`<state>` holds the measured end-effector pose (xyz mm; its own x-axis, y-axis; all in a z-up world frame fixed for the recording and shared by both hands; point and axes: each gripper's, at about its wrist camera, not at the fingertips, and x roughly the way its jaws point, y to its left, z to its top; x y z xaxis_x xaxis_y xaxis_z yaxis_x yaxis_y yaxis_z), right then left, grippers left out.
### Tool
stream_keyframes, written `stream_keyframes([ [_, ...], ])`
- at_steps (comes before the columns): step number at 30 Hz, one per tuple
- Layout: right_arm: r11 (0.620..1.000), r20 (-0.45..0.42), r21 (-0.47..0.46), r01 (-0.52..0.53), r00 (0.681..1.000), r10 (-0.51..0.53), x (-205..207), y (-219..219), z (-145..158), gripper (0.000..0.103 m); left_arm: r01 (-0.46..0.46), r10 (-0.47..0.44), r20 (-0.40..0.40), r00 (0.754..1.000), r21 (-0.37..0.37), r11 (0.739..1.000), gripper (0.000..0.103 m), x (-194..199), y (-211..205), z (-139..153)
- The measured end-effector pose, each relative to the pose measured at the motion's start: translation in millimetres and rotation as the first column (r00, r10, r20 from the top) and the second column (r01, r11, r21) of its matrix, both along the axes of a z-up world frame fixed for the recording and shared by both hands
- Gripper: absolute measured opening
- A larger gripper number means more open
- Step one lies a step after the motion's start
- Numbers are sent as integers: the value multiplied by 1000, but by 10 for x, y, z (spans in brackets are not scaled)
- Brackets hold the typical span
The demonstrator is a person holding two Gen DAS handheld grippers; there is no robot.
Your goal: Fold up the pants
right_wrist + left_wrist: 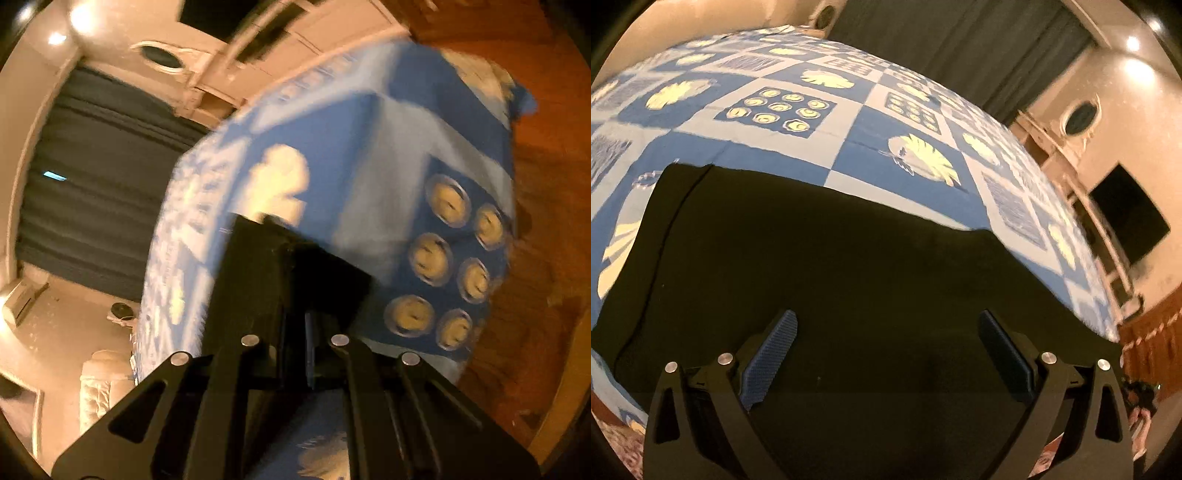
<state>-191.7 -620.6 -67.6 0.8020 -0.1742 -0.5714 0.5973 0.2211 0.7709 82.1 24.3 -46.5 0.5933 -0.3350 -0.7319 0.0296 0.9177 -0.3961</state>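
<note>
The black pants (820,258) lie flat on a blue patterned bed cover (783,107) and fill the lower half of the left wrist view. My left gripper (886,332) is open, hovering just above the pants, its blue pads (772,354) wide apart and empty. In the right wrist view my right gripper (308,332) is shut on a fold of the black pants (288,266), held above the bed cover (369,155). That view is tilted and blurred by motion.
The bed cover's edge drops to a wooden floor (546,221) on the right. A dark curtain (960,44) hangs behind the bed. A white cabinet with a dark screen (1126,214) stands along the wall at the right.
</note>
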Motion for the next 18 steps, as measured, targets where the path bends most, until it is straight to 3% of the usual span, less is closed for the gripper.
stream_keyframes([
  [4, 998, 45, 58, 33, 998, -35, -106, -63, -236, 7, 55, -55, -8, 998, 84, 995, 97, 36, -102, -28],
  [7, 998, 31, 41, 38, 999, -40, -153, -105, -222, 9, 61, -59, -24, 998, 71, 996, 97, 67, -72, -68],
  [12, 997, -18, -12, 79, 997, -80, -414, -256, -129, 48, 94, -91, -34, 995, 106, 990, 97, 133, -102, -119],
  [16, 997, 35, 18, 77, 996, -78, -539, -424, -202, 66, 113, -112, -17, 994, 131, 985, 97, 91, -127, -126],
  [18, 996, 88, 63, 60, 994, -66, -528, -484, -283, 66, 90, -91, -3, 996, 94, 991, 97, 81, -80, -123],
])
